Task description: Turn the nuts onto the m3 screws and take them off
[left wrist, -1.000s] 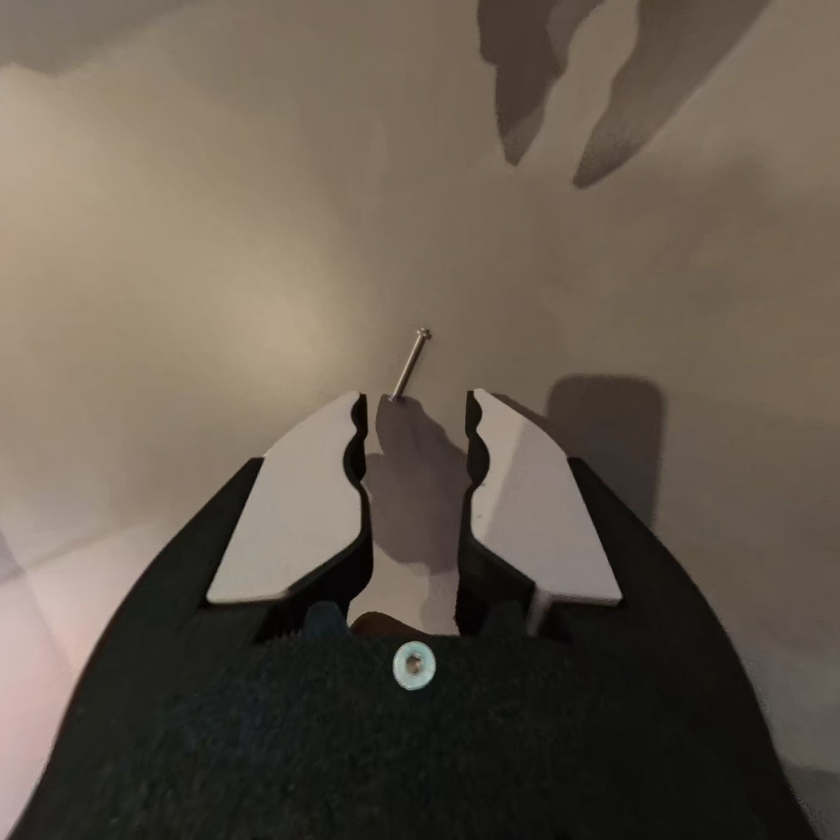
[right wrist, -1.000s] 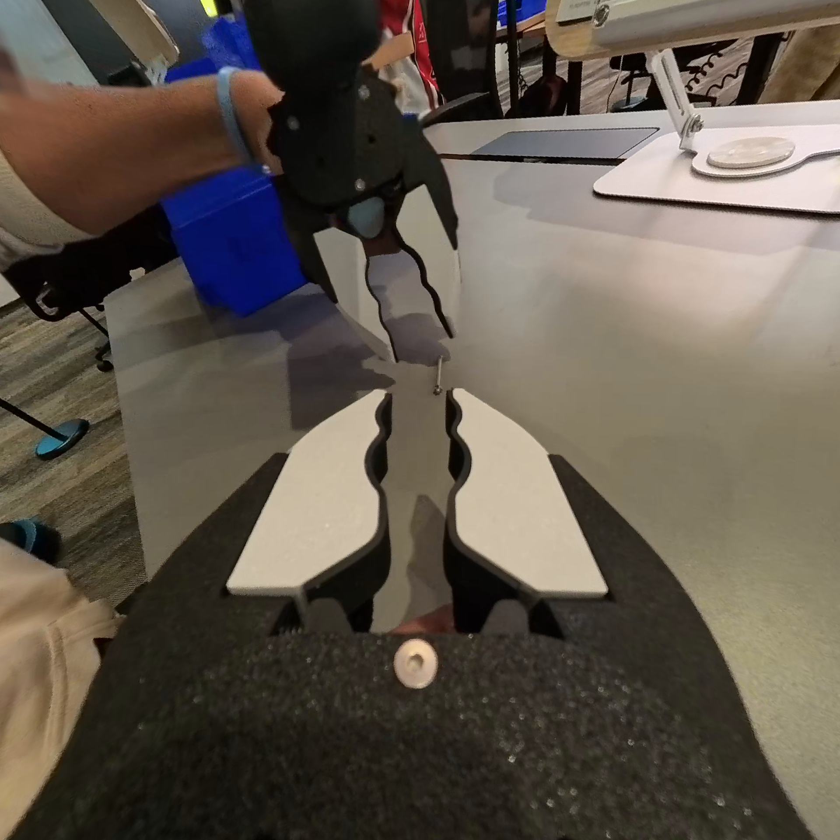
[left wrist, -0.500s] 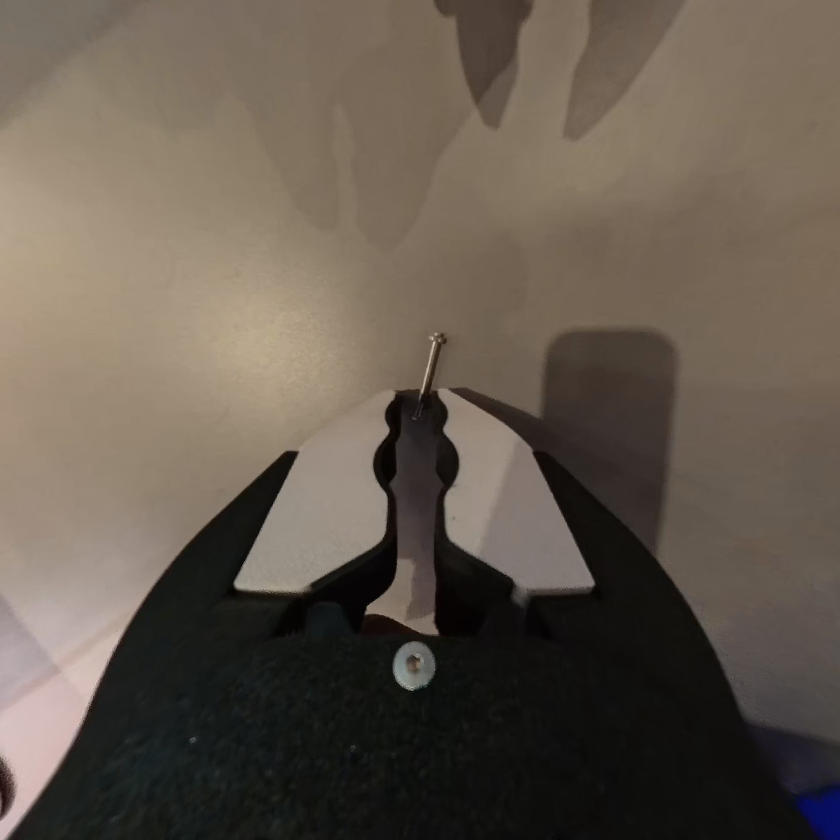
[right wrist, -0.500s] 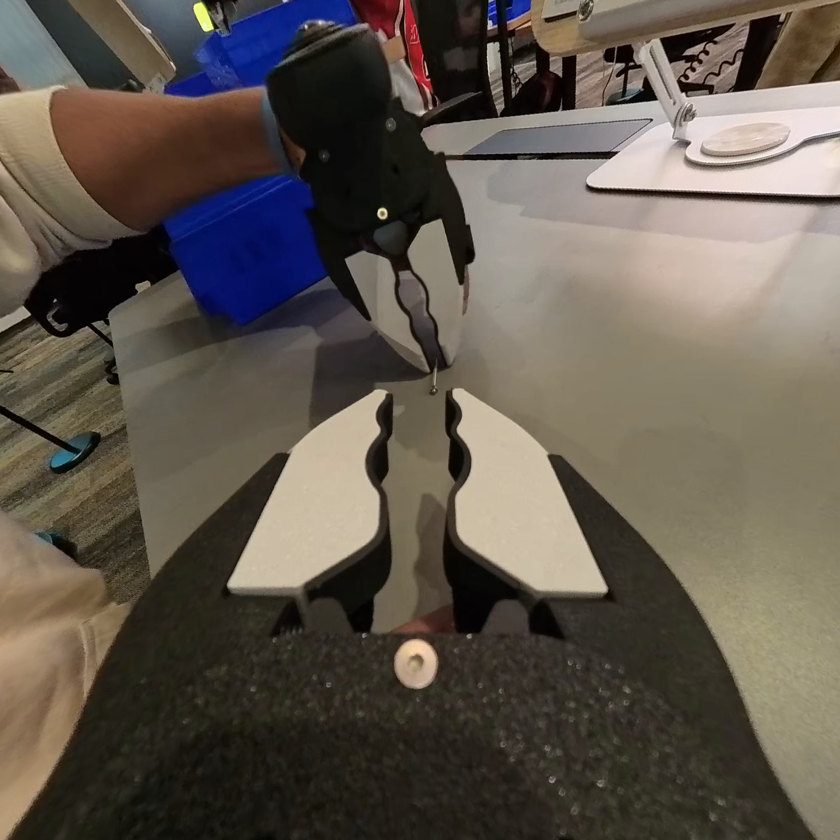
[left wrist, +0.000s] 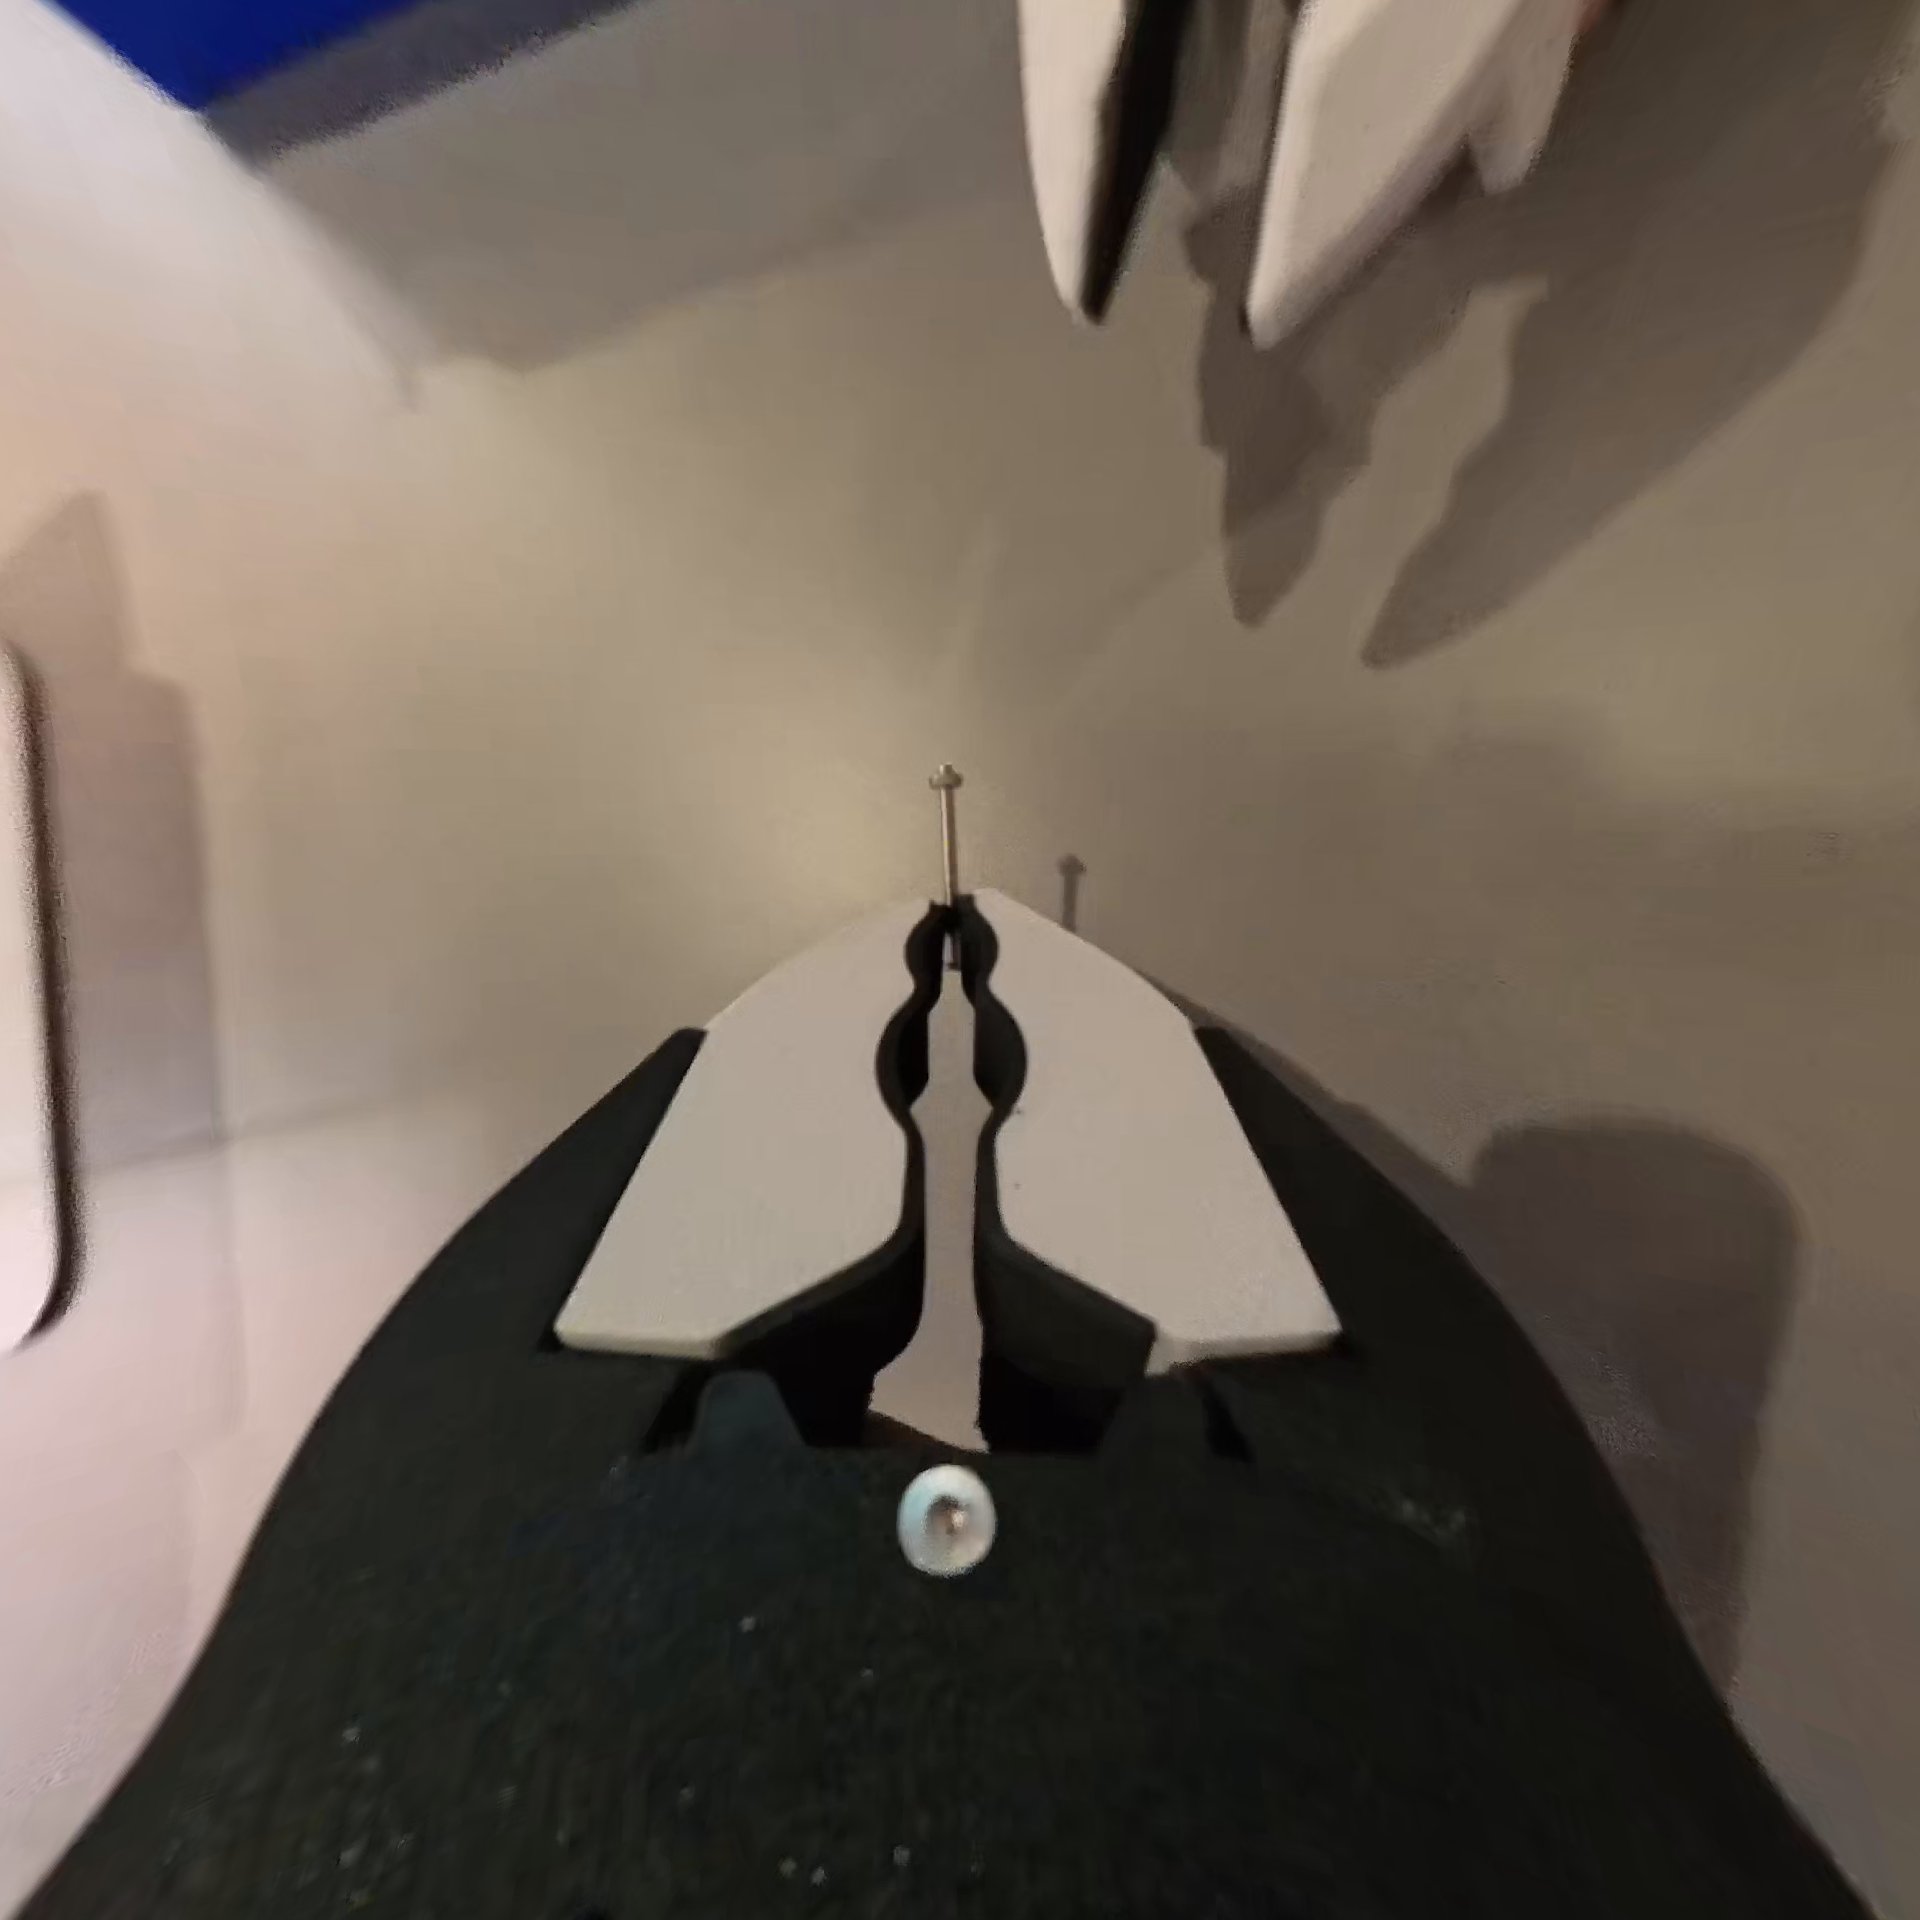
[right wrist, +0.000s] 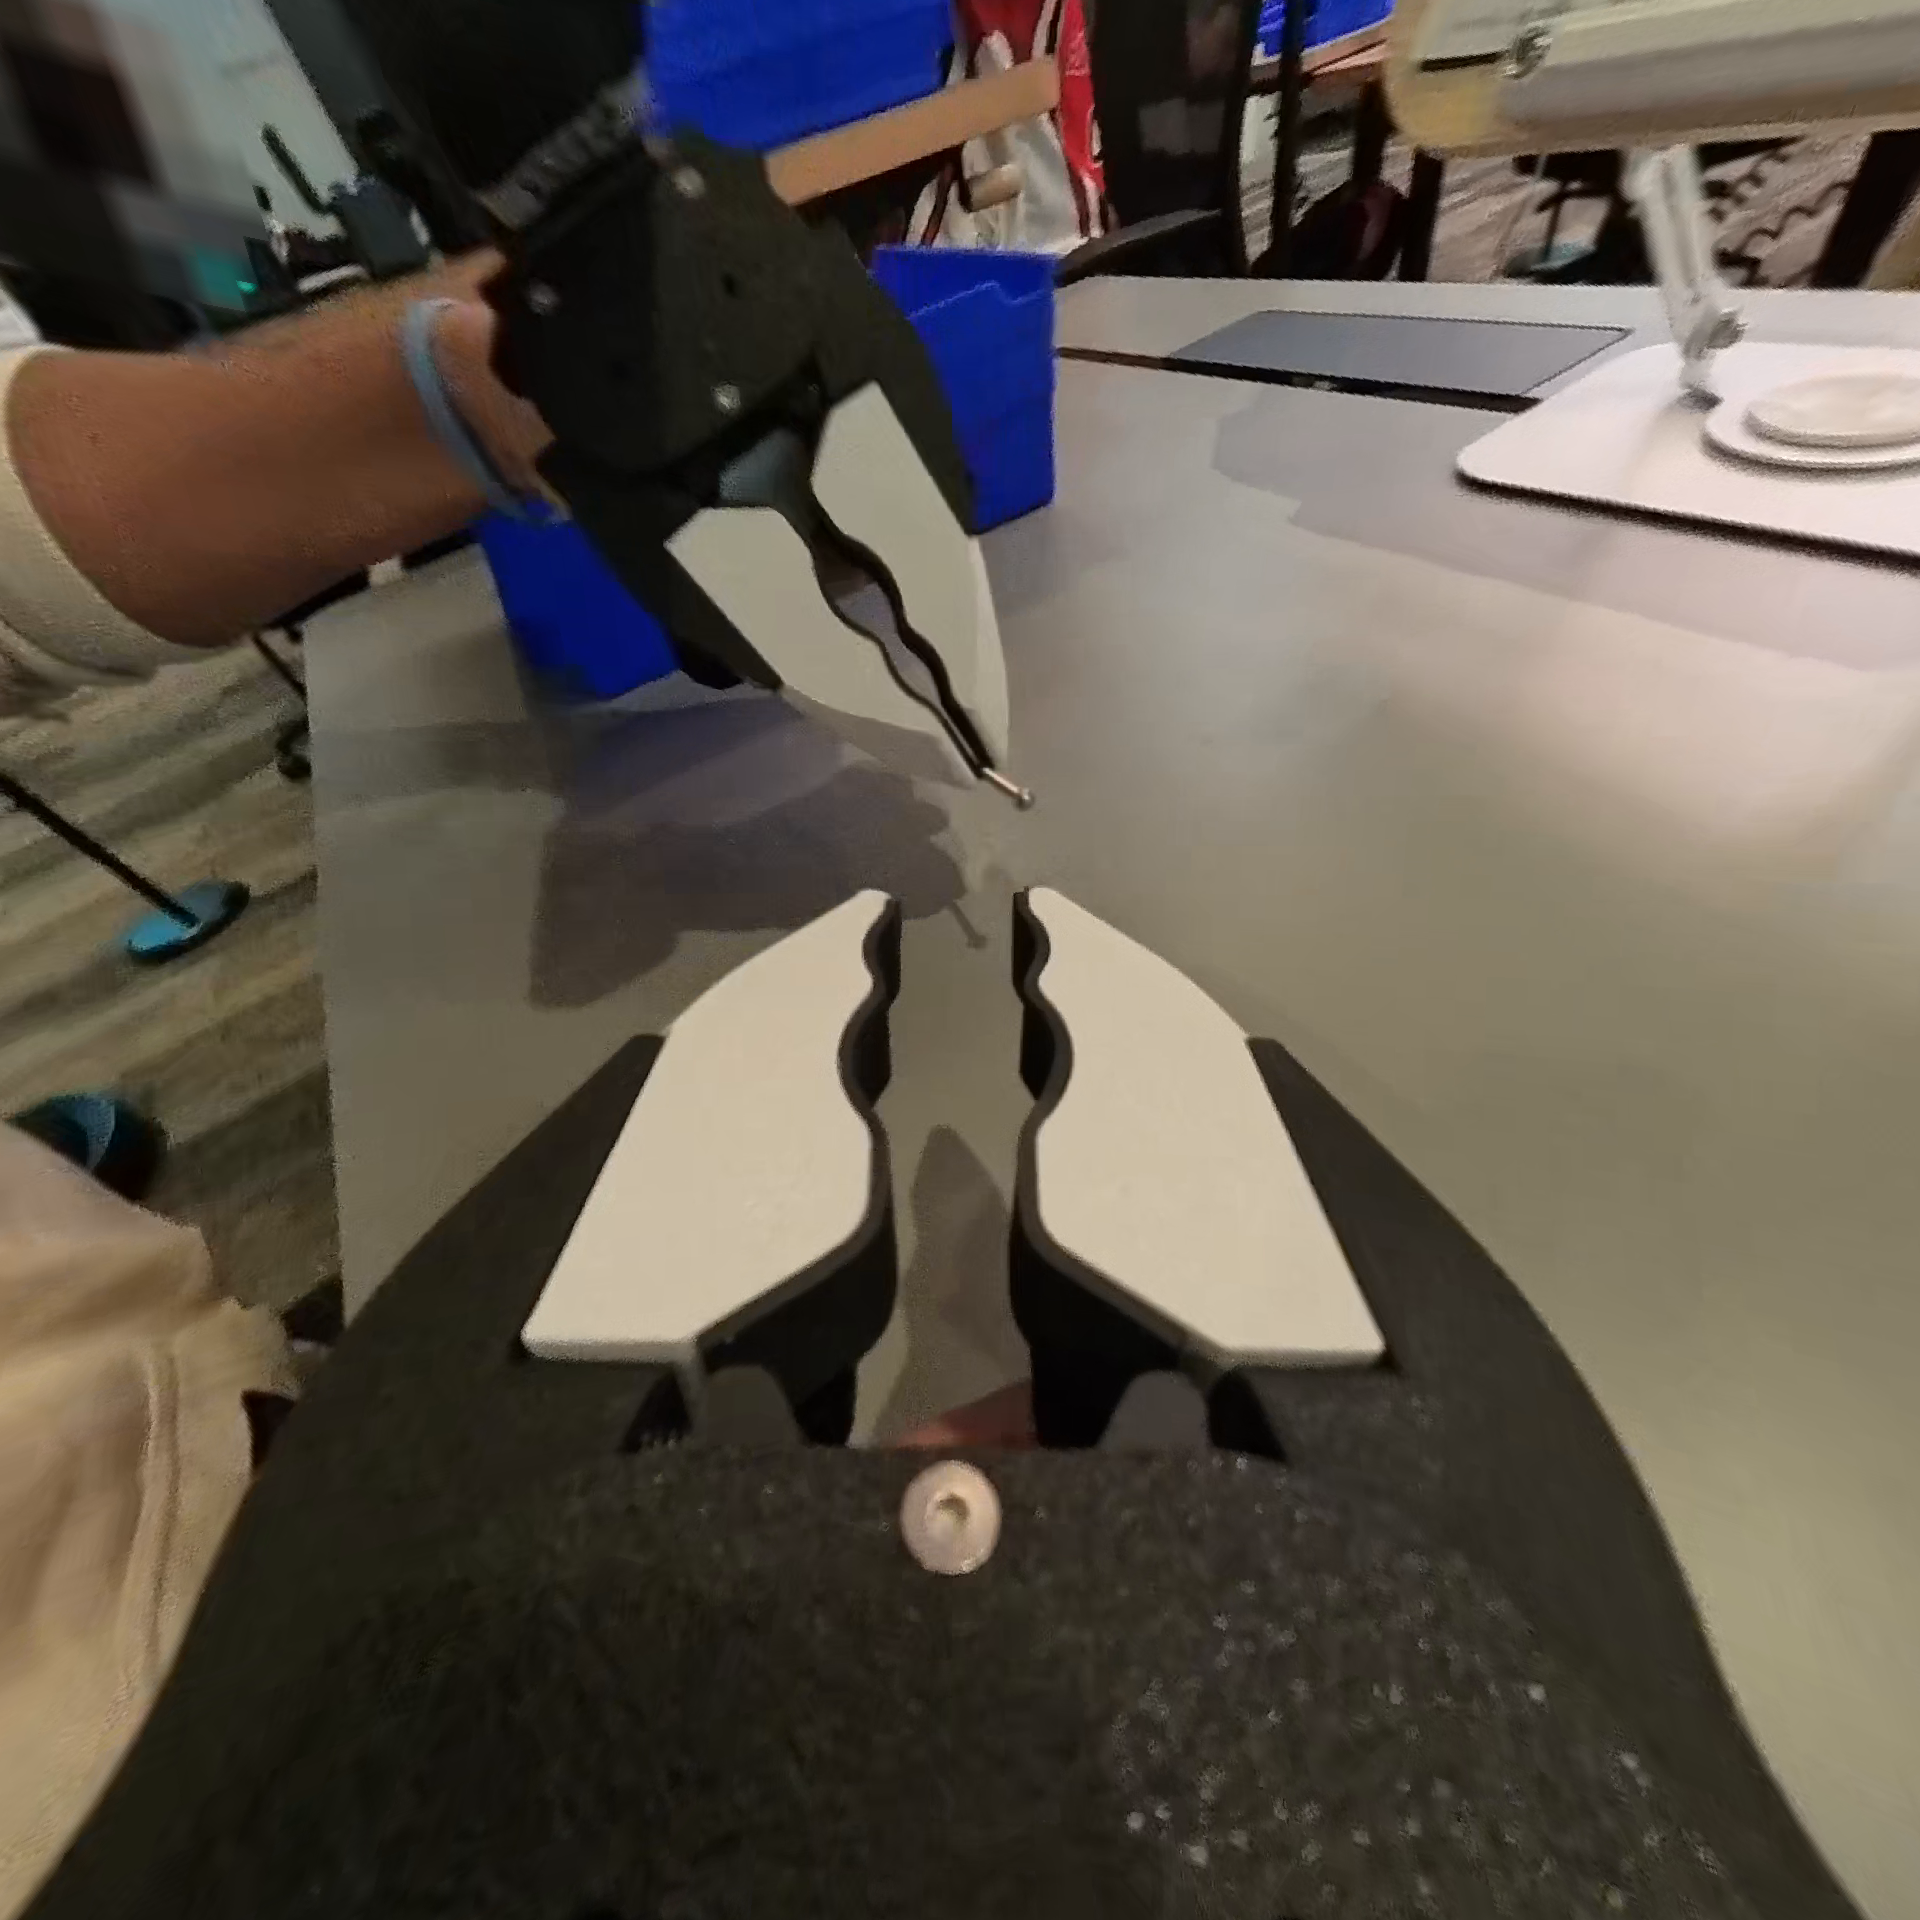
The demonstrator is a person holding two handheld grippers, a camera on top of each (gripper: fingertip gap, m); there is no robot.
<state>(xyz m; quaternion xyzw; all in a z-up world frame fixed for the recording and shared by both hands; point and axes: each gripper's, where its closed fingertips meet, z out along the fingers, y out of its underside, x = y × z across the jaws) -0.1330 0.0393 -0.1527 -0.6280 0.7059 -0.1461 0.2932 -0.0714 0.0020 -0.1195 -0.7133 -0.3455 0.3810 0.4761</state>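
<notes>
A thin silver M3 screw (left wrist: 945, 831) is pinched by its threaded end in the tips of my left gripper (left wrist: 951, 906), which is shut on it. The head points away from the gripper. In the right wrist view the left gripper (right wrist: 977, 764) holds the screw (right wrist: 1010, 788) tilted, a little above the grey table (right wrist: 1455, 935). My right gripper (right wrist: 956, 902) is open and empty, just short of the screw and lower. Its fingers (left wrist: 1081, 156) show blurred at the top of the left wrist view. I see no nut.
A blue bin (right wrist: 966, 384) stands at the table's far left behind the left gripper. A white stand base (right wrist: 1714, 447) and a dark flat pad (right wrist: 1392, 353) lie at the back right. The table's left edge (right wrist: 322, 935) drops to the floor. My hands' fingertips stand some 9 cm from each other.
My left gripper closed on the screw that lay on the table and lifted it, swinging its head toward the right gripper. The right gripper stayed open.
</notes>
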